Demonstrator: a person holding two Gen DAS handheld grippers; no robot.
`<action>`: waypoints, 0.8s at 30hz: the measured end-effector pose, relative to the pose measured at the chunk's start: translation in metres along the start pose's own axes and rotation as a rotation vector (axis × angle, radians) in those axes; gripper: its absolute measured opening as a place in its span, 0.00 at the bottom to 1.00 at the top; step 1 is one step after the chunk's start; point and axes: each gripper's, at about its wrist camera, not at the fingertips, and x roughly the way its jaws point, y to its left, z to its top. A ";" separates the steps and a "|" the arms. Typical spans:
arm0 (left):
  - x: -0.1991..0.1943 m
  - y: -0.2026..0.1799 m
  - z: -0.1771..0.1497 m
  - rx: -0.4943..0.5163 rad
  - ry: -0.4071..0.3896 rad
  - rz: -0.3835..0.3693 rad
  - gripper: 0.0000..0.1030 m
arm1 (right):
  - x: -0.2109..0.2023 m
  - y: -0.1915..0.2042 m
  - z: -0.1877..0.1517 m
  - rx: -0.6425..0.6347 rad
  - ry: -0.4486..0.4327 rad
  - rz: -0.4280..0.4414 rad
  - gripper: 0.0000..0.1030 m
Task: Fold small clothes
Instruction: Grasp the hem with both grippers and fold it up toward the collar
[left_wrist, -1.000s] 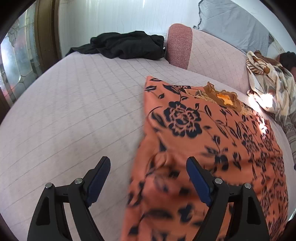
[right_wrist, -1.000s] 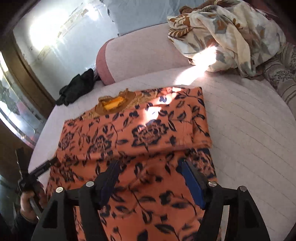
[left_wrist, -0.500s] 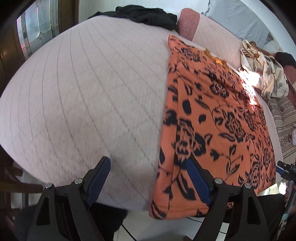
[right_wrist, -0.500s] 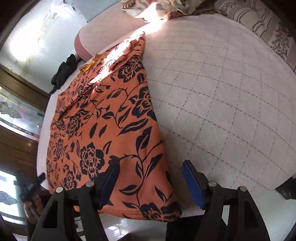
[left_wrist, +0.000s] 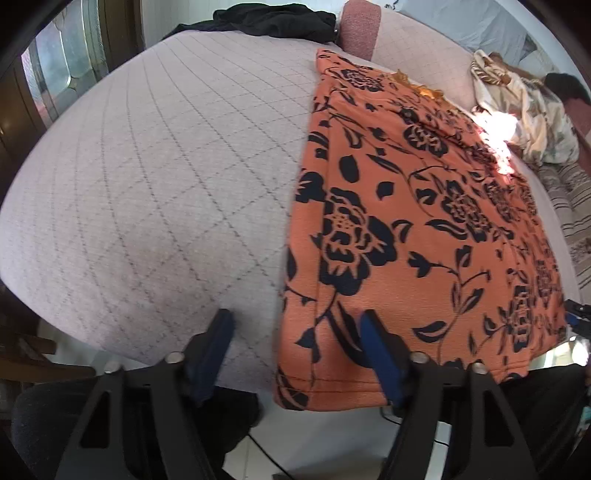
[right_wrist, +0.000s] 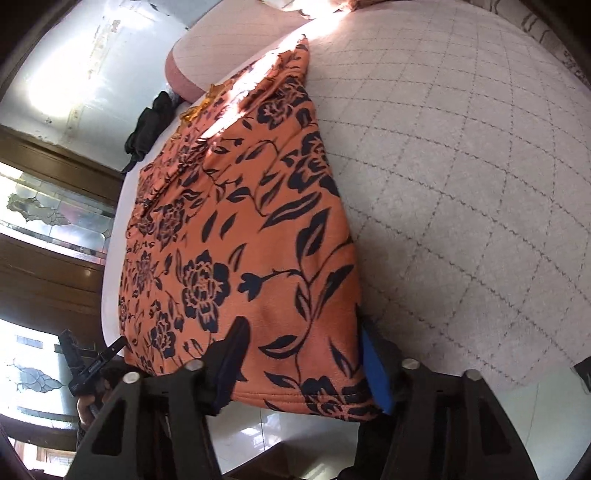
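a: left gripper — state and position?
b: jaws parted and just been closing. the near left corner of the orange floral garment lies between them, at the bed's front edge. the right blue pad sits against the printed cloth; the left pad is over bare quilt, clear of the cloth. no pinch visible.

a: right gripper?
b: also partly spread, jaws just been closing. the garment's near right corner lies between the fingers. the right pad is at the cloth's side edge, the left finger lies over the print. whether the pads press on the cloth cannot be told.

a: where is the garment overall?
b: spread flat on the quilted pale bed, running from the front edge, where its hem overhangs slightly, back toward the pink bolster. a yellow-brown trim shows at its far end, with a patch of sunlight beside it.

a: surroundings?
b: a black garment is heaped at the far left of the bed, well apart from the orange one. a cream patterned cloth is bunched at the far right. in the right wrist view, a hand holding the other gripper appears at the lower left, before wood-framed patterned glass.
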 end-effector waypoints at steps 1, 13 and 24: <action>-0.002 0.001 0.000 0.003 -0.012 0.006 0.48 | 0.000 -0.001 0.000 0.007 0.002 -0.004 0.52; -0.002 0.000 0.006 -0.027 0.005 -0.118 0.45 | 0.003 0.001 -0.004 0.015 0.031 0.016 0.68; -0.001 -0.005 -0.005 0.009 0.041 -0.017 0.29 | 0.004 -0.001 -0.002 0.007 0.036 0.048 0.70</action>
